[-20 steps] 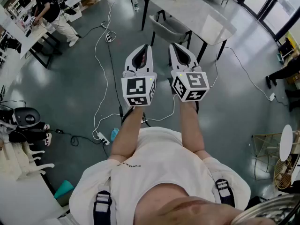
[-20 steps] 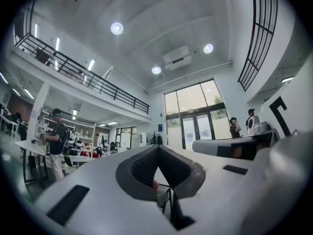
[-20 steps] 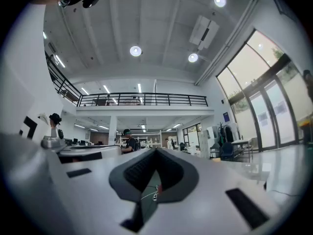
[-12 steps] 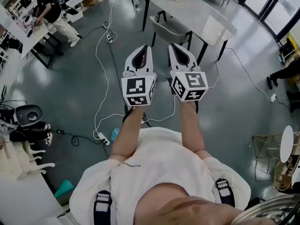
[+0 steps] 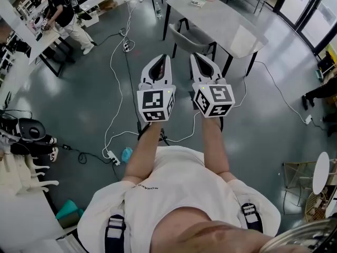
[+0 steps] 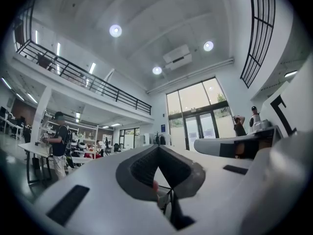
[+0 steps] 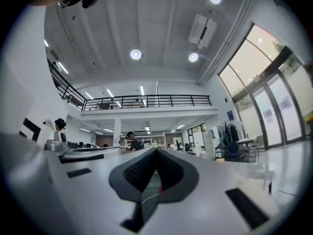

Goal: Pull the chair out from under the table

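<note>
A grey chair (image 5: 192, 34) stands tucked under the near side of a long grey table (image 5: 237, 28) on dark legs, at the top middle of the head view. My left gripper (image 5: 162, 57) and right gripper (image 5: 196, 56) are held out side by side in front of me, above the floor and short of the chair, touching nothing. Both are shut with nothing between the jaws. In the left gripper view the left gripper (image 6: 157, 149) points into the hall. The right gripper (image 7: 156, 152) in its own view does the same. Neither gripper view shows the chair.
White cables (image 5: 112, 73) and a power strip (image 5: 112, 157) lie on the grey floor to my left. A person (image 5: 66, 13) works at a white bench (image 5: 29, 41) at the upper left. Books (image 5: 199, 2) lie on the table. Another person (image 5: 320, 91) is at the right edge.
The head view has shifted slightly and shows a little more of the far room. Both grippers stay shut and side by side in much the same place.
</note>
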Available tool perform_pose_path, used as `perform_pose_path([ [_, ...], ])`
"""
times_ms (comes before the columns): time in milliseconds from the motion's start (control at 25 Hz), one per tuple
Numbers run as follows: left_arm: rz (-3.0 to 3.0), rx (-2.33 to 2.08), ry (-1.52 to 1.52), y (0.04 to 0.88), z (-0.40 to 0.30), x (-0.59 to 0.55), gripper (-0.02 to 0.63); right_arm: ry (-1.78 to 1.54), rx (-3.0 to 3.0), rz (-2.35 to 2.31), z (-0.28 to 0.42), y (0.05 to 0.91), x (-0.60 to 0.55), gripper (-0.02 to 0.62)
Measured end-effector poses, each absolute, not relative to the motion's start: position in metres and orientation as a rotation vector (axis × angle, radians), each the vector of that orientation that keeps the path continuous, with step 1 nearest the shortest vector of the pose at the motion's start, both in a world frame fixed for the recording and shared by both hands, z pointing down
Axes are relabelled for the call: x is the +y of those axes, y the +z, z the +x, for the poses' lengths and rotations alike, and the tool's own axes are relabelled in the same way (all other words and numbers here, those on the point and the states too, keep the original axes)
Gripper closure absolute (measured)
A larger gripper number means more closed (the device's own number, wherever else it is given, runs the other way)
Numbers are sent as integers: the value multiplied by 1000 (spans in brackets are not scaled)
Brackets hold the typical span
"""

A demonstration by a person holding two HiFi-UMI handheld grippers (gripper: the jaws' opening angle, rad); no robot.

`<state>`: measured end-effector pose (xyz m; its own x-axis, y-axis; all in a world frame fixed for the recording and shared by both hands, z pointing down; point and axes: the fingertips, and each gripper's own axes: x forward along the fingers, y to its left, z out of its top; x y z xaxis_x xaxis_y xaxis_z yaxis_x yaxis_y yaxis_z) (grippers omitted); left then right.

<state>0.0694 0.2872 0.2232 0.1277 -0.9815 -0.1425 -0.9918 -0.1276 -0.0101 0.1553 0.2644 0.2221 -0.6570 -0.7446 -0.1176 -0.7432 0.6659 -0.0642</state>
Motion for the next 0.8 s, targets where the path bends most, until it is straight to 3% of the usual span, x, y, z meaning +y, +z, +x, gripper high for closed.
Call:
perform_pose_path([
  [360,-2252,2061,84,242,110,285,603,-46,2759,-1201,205,236,251,581],
  [800,-2280,2080,84,264,85,228,603,-80,2791,-1213,178,260,192,581],
])
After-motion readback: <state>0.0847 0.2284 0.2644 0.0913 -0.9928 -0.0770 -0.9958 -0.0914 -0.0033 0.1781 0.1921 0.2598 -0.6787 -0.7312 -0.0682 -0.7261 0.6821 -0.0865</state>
